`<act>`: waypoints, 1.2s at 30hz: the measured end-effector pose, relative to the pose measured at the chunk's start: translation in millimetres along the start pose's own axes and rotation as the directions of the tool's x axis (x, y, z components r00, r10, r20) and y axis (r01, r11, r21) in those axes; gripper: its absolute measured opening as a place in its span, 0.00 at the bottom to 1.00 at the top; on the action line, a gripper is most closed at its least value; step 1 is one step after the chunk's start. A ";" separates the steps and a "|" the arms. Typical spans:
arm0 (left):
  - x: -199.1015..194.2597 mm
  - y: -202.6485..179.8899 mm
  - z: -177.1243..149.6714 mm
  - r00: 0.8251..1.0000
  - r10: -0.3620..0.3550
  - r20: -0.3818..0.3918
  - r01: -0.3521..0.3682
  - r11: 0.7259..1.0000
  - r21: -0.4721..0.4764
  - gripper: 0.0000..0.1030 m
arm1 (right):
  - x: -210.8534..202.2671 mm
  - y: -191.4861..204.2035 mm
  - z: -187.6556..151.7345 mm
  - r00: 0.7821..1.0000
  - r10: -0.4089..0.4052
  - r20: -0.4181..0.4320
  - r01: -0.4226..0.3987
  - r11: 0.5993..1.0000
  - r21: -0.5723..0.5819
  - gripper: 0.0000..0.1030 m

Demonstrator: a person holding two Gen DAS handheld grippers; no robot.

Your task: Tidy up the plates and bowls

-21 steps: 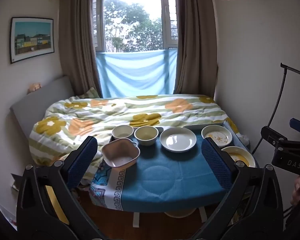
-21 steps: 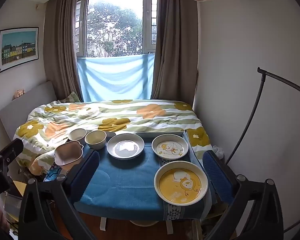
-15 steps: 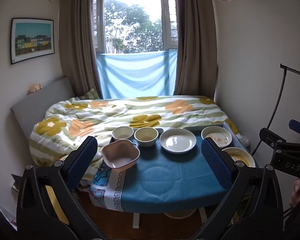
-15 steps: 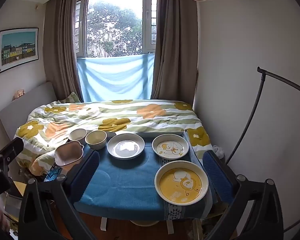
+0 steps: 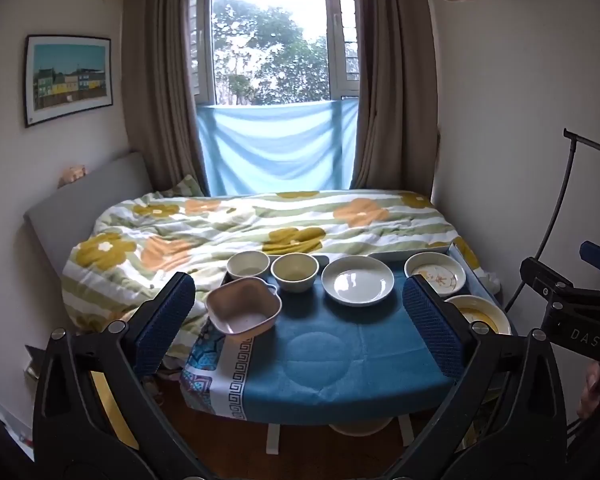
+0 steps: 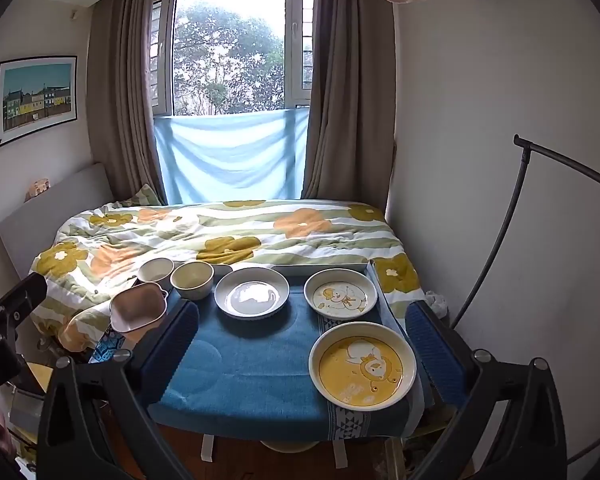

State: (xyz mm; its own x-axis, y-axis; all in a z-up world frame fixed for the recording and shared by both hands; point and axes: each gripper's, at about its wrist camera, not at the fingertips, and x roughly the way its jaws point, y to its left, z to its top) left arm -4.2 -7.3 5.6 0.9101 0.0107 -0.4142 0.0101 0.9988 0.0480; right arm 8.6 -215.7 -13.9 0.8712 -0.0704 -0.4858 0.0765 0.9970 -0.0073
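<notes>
A small table with a blue cloth [image 5: 332, 352] [image 6: 244, 356] holds a pink square bowl [image 5: 244, 311] [image 6: 138, 307], a white bowl [image 5: 248, 265] [image 6: 156, 270], a cream bowl [image 5: 295, 271] [image 6: 192, 278], a plain white plate [image 5: 358, 281] [image 6: 252, 293], a white duck plate [image 5: 435, 273] [image 6: 341, 294] and a yellow plate [image 5: 478, 314] [image 6: 362, 366]. My left gripper [image 5: 300, 328] is open and empty, short of the table's near edge. My right gripper [image 6: 304, 344] is open and empty, back from the table's near right part.
A bed with a flowered quilt [image 5: 260, 224] lies right behind the table. A wall [image 6: 500, 160] and a black lamp stand [image 6: 516, 200] are on the right. The other gripper's body [image 5: 572, 312] shows at the right edge of the left wrist view.
Both views have drifted very slightly. No dish has moved and both grippers stay open.
</notes>
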 end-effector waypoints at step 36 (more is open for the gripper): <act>9.0 19.5 -0.3 0.999 0.046 0.004 -0.046 0.998 -0.032 1.00 | 2.0 15.4 2.2 1.000 -0.012 0.000 0.012 1.000 -0.016 1.00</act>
State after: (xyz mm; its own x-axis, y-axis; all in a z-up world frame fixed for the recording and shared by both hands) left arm 4.1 12.2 2.6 0.9114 0.0563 -0.4077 -0.0448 0.9983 0.0377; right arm 12.6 -200.6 -13.1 0.8702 -0.0821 -0.4858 0.0788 0.9965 -0.0273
